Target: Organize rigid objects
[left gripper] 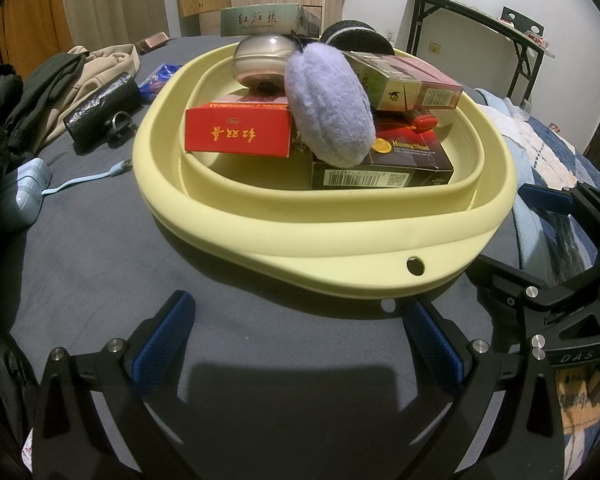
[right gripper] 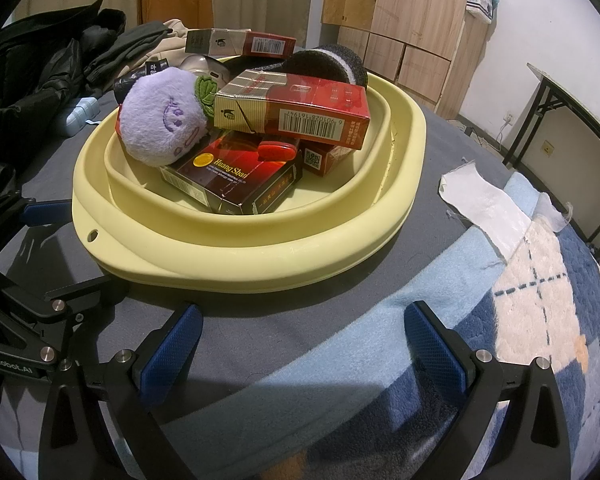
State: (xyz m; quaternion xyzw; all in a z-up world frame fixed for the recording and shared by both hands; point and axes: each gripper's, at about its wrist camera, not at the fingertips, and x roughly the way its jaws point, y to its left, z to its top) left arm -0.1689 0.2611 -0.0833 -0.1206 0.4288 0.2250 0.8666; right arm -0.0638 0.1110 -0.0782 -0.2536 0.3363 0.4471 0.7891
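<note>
Both tongs, left and right, stood wide apart, holding nothing, hovering over the bed. Just ahead sat the yellow basin, piled with cartons and a purple plush toy. A round tin behind was half hidden.

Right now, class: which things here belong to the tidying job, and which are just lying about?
Job:
yellow basin
red box
Huang Shan box
purple plush toy
barcode box

Lying about:
clothes
blue charger
white cloth strip
checked blanket
</note>
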